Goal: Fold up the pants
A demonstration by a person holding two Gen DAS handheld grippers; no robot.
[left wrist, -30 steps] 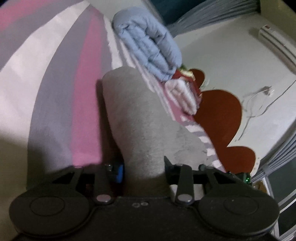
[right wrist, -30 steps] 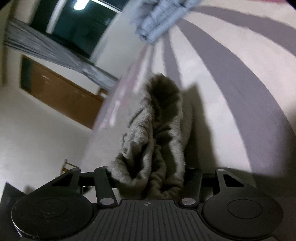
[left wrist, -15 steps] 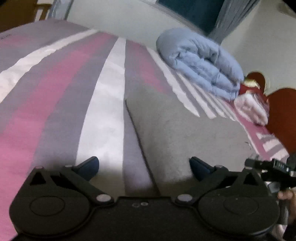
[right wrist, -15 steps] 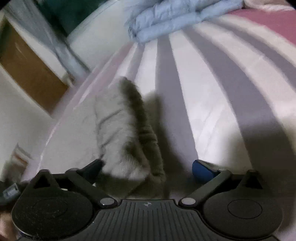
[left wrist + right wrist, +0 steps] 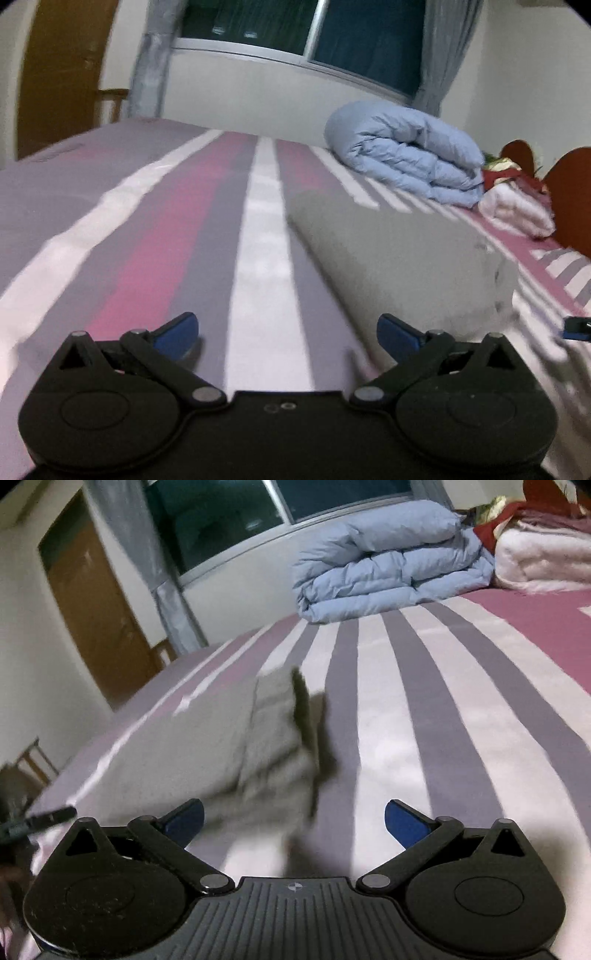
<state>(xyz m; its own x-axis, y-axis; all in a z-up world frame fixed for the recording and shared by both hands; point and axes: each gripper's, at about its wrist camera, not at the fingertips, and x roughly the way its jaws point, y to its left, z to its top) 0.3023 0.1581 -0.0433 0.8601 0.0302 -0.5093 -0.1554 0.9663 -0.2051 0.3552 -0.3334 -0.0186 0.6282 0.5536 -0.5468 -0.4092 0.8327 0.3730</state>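
The grey pants (image 5: 402,258) lie folded flat on the striped bedsheet (image 5: 155,258). In the left wrist view they sit ahead and to the right of my left gripper (image 5: 286,332), which is open and empty, its right fingertip close to their near edge. In the right wrist view the pants (image 5: 266,753) lie ahead and to the left, one end rumpled. My right gripper (image 5: 293,819) is open and empty, with its left fingertip at the cloth's near edge.
A folded light blue duvet (image 5: 402,158) lies at the far side of the bed, with white and red bedding (image 5: 513,206) beside it. A window, grey curtains and a wooden door (image 5: 96,620) stand beyond the bed.
Both grippers let go of the pants and opened. The pants dropped from hanging to lying on the bed, and both grippers drew back from them.
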